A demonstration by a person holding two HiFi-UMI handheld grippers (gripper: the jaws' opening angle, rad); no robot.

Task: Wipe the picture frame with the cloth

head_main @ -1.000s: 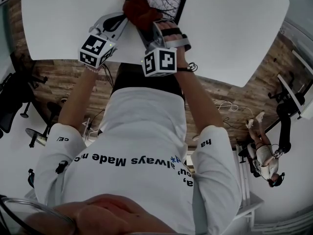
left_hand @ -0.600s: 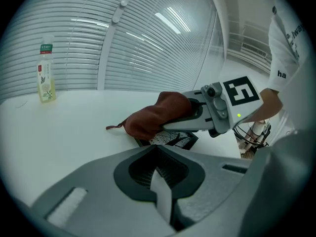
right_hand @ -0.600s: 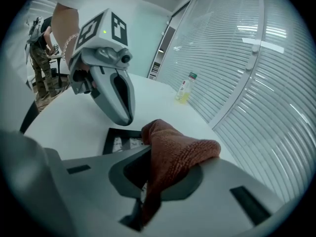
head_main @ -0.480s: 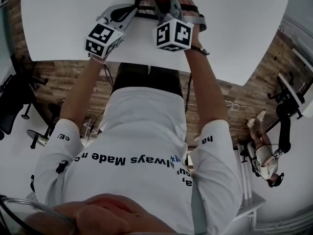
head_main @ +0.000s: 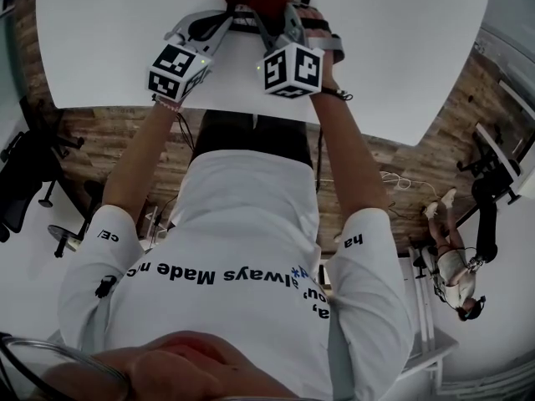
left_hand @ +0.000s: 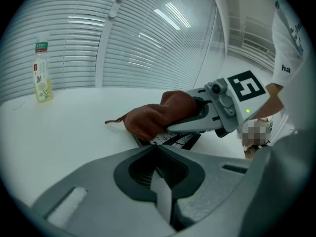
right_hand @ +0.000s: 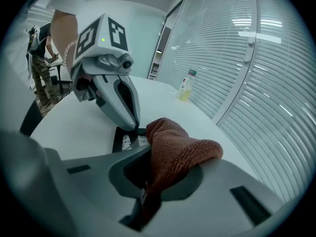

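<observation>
Rust-brown terry cloth [right_hand: 177,152] bunched on top of the black picture frame [left_hand: 170,140], covering one end and leaving a strip of the branch print bare. Frame flat and face up on the white tabletop [head_main: 401,48], toward its far side, probably so that a downward rub meets firm backing. Cloth clenched deep in the jaws of the right gripper [left_hand: 170,126], a thick wad spilling out in front as the wiping pad. Jaws of the left gripper [right_hand: 132,125] drawn together at the frame's near edge, apparently pinching it to stop it sliding under the strokes. Both forearms stretched forward over the tabletop, grippers angled inward and nearly meeting above the frame, marker cubes facing up. Well apart, a small bottle [left_hand: 42,73] upright by the window blinds.
</observation>
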